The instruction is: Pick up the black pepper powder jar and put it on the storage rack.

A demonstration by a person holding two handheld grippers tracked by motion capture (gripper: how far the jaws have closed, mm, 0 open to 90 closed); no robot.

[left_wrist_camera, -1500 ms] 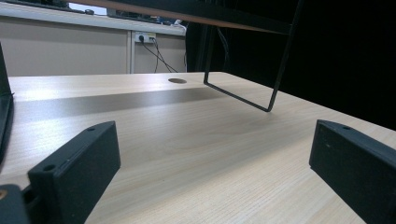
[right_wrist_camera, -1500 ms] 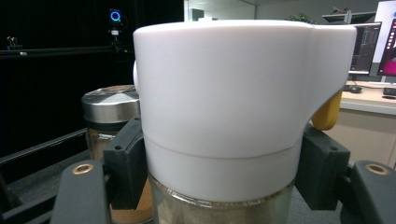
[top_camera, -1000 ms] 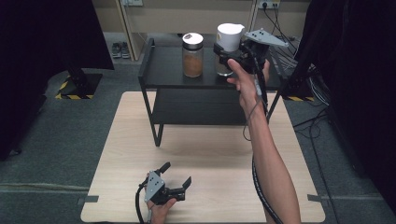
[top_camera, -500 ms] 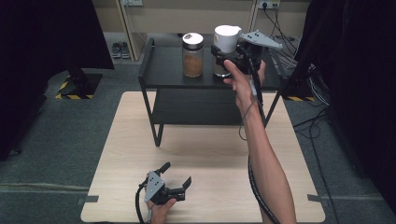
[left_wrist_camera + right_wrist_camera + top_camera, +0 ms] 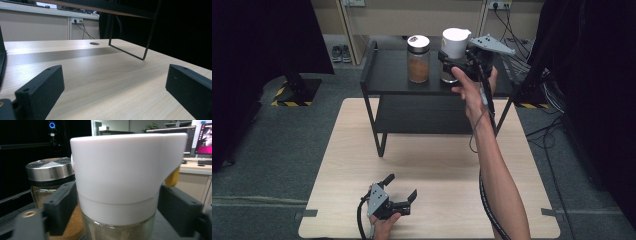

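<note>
High view, nearest zone: the left gripper [image 5: 401, 193] rests on the table [image 5: 337, 165], well in front of the rack [image 5: 377, 75] and toward the table's near edge. Its jaws stand spread apart with nothing between them. The person's left hand [image 5: 384, 225] grips it from below. In the left gripper view the same jaws frame bare tabletop, and one rack leg [image 5: 147, 37] stands well beyond them.

Middle zone: the person's right forearm [image 5: 499, 175] extends across the table toward the rack.

Far zone: the rack stands on the far half of the table. On its top shelf sit two containers. The shaker [image 5: 454, 47], with a white cap and clear body, stands upright near the right part of the shelf. The right gripper [image 5: 451, 64] reaches it from the right side of the rack, with one jaw on each side of the shaker's body below the cap. In the right gripper view the jaws flank the shaker [image 5: 120, 195] closely, but whether they press on it or stand just off it cannot be told. The jar [image 5: 418, 59], with a metal lid and brown contents, stands upright on the same shelf, just left of the shaker; in the right gripper view it [image 5: 50, 185] appears behind the left-hand jaw.
</note>
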